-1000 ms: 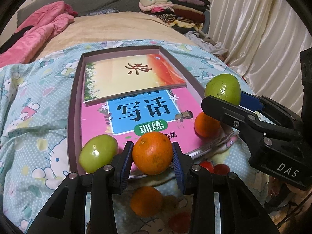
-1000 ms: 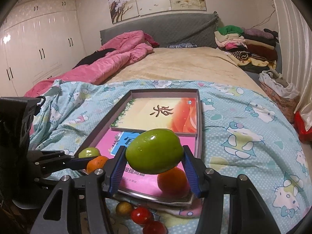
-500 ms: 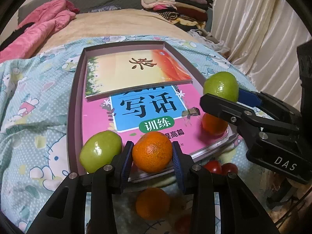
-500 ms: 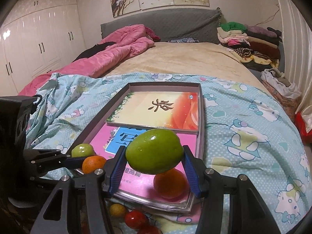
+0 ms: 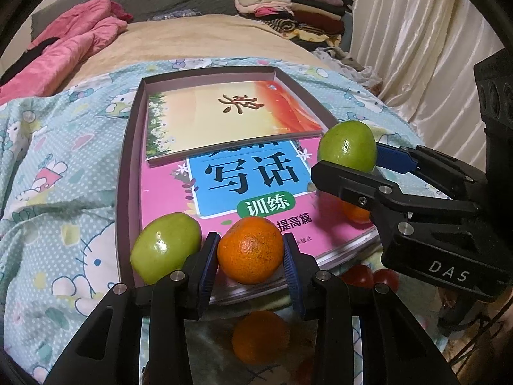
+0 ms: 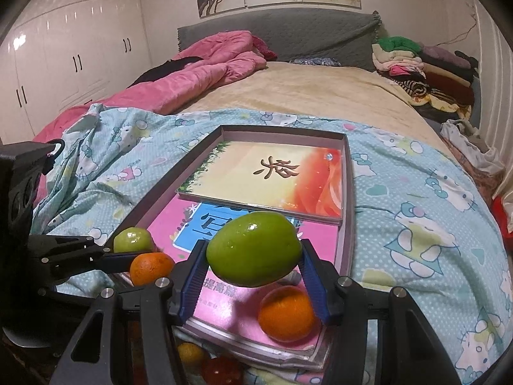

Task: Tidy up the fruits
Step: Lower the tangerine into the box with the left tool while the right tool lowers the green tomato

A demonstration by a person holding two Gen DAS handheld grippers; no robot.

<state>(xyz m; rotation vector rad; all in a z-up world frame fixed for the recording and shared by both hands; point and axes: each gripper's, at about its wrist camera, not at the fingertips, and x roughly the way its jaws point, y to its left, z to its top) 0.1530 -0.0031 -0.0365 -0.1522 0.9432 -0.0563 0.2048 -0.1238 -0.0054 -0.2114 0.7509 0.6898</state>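
Orange tangerine [image 5: 250, 249] pinched in my left claw [image 5: 251, 258] at frame bottom; my right claw [image 6: 254, 277] clamps a green fruit [image 6: 254, 249]

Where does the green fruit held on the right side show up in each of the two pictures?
Left wrist view: green fruit at right of middle, above the black jaws.
Right wrist view: green fruit low centre, between blue pads.
Shared landmark: pink book in the tray.
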